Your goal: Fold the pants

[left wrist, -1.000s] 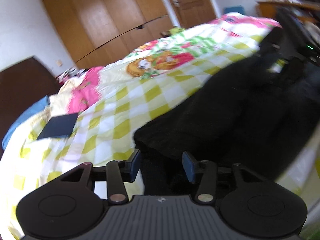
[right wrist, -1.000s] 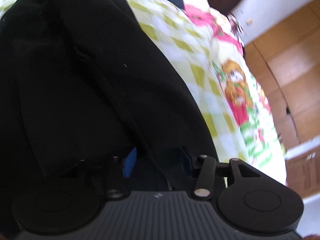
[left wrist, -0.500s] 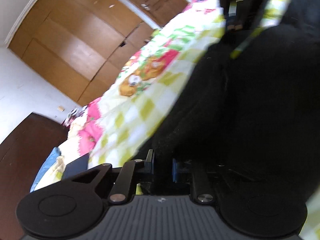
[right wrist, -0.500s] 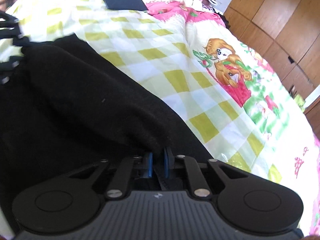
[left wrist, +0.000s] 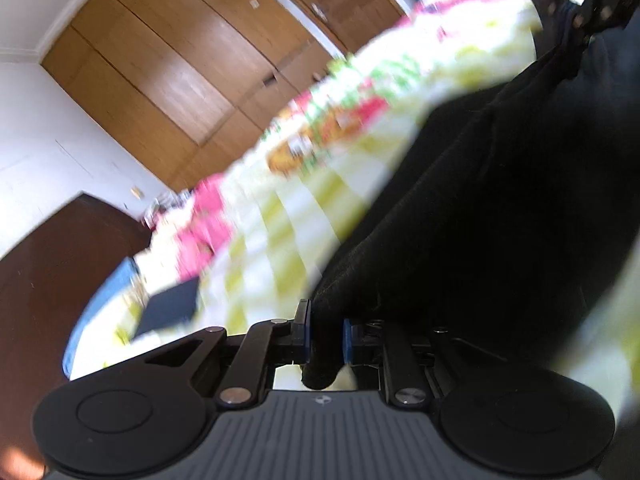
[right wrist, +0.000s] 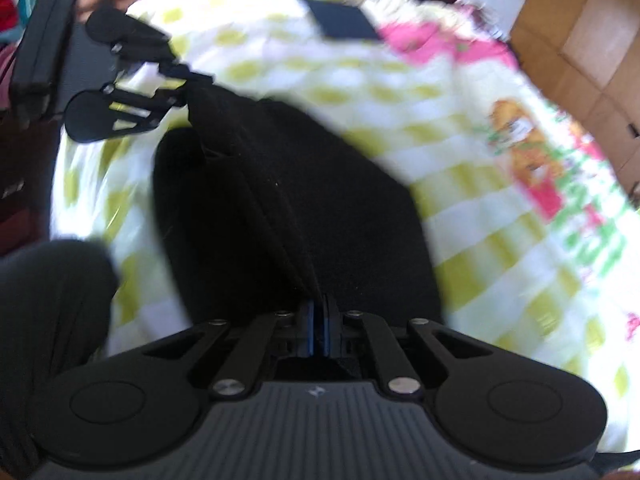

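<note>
The black pants point(left wrist: 480, 240) hang in a taut fold between my two grippers, partly raised off the bed. My left gripper point(left wrist: 326, 336) is shut on a thick bunch of the black fabric, which sticks out below its blue pads. My right gripper point(right wrist: 319, 324) is shut on a thin edge of the pants point(right wrist: 300, 200). In the right wrist view the left gripper point(right wrist: 188, 80) shows at the upper left, pinching the far corner. The left wrist view has the right gripper point(left wrist: 572, 20) at the top right, clamped on the other end. Both views are motion-blurred.
The bed sheet point(left wrist: 280, 220) is green-and-white check with a cartoon print point(right wrist: 520, 140). A flat dark blue item point(left wrist: 168, 312) lies near the pillows. Wooden wardrobe doors point(left wrist: 180, 80) and a dark brown headboard point(left wrist: 40, 280) stand behind. A person's dark-clad leg point(right wrist: 48, 320) is at the lower left.
Both grippers stood open around the pants edge a second ago; both have shut on the fabric and lifted it, pulling it taut. The right hand rose and swung across the bed.
</note>
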Demonstrator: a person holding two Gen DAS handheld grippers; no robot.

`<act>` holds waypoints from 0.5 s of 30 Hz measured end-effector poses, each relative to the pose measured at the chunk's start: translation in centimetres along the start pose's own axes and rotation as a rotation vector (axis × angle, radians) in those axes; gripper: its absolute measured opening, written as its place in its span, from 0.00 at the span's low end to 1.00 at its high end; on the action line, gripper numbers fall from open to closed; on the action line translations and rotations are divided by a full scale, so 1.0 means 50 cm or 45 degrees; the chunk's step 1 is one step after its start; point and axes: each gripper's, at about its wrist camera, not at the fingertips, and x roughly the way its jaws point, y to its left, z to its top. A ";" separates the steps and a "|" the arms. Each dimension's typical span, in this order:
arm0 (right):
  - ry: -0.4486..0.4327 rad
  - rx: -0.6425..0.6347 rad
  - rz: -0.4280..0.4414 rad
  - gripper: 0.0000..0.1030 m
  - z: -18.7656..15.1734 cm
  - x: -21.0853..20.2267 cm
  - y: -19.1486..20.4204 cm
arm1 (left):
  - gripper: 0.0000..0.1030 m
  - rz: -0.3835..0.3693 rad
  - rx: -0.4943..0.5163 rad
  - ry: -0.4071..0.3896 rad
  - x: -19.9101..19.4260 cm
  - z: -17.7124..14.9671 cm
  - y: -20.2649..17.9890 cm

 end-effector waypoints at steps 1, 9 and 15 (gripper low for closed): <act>0.033 0.049 0.027 0.05 -0.014 0.025 0.016 | 0.31 -0.006 0.025 0.023 0.006 -0.017 -0.021; 0.062 0.041 0.006 0.05 -0.017 0.042 0.083 | 0.31 0.033 0.043 0.022 -0.003 -0.042 -0.043; 0.094 0.052 -0.008 0.07 -0.029 0.080 0.111 | 0.31 0.046 0.100 0.088 -0.004 -0.083 -0.069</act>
